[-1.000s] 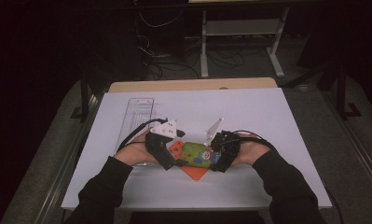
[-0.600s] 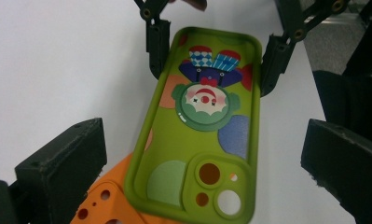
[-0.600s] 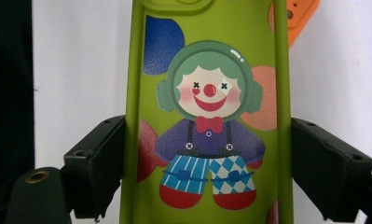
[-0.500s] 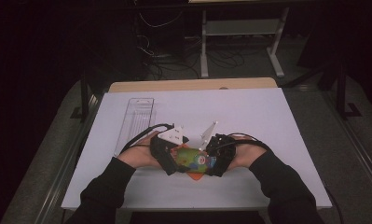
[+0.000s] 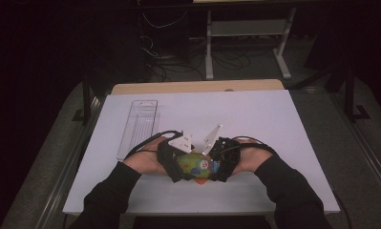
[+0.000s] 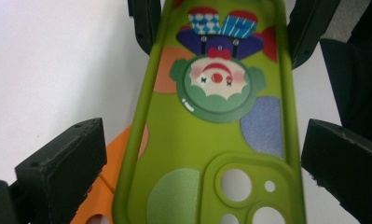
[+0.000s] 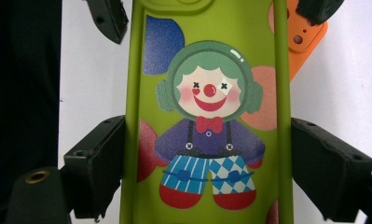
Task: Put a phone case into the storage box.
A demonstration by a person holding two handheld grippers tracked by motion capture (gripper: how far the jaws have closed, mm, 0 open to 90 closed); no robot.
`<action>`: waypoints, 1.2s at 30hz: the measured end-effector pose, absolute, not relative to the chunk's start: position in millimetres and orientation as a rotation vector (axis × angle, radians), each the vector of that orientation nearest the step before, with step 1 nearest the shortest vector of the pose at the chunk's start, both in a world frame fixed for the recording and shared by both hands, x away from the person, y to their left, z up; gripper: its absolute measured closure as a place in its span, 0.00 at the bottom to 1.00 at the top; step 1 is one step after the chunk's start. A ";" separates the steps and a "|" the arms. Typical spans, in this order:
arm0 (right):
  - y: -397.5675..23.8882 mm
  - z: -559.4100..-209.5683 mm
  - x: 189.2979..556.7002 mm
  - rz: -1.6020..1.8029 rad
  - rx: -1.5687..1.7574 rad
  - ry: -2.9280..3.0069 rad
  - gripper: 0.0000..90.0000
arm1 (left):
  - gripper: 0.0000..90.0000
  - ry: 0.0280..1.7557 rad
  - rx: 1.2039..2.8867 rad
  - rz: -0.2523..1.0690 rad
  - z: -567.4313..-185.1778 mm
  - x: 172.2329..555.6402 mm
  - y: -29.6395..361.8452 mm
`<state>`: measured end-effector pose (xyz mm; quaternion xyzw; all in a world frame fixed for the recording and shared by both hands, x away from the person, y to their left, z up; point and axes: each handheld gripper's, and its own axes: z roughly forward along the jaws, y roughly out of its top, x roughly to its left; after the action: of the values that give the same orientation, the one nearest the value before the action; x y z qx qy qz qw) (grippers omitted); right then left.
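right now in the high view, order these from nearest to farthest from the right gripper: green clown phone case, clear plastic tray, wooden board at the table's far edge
1. green clown phone case: between the right gripper and the left gripper, at the near middle of the table.
2. clear plastic tray: lying off to the left, past the left gripper.
3. wooden board: along the table's far edge.

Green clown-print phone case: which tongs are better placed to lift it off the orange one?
Right, probably. The right tongs have both jaws against the long edges of the green clown-print rubbery phone case. The left tongs show a gap on one side, where the orange phone case peeks through.
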<state>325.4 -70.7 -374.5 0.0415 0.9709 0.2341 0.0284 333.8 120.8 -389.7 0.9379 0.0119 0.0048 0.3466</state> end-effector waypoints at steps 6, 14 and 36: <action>-69.0 -371.9 323.4 0.730 0.108 2.989 0.17 | 0.03 0.022 2.447 -0.013 -391.7 333.3 119.8; -68.1 -369.4 322.0 0.745 0.080 2.981 0.17 | 0.09 -0.009 2.450 -0.029 -392.1 332.0 119.9; -70.0 -369.5 318.5 0.785 0.047 2.959 0.16 | 0.17 -0.004 2.450 -0.085 -388.8 331.0 122.2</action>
<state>318.5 -70.0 -369.5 0.0153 0.9657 0.2561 0.0399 331.0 122.2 -388.8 0.9406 -0.0016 -0.0327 0.3380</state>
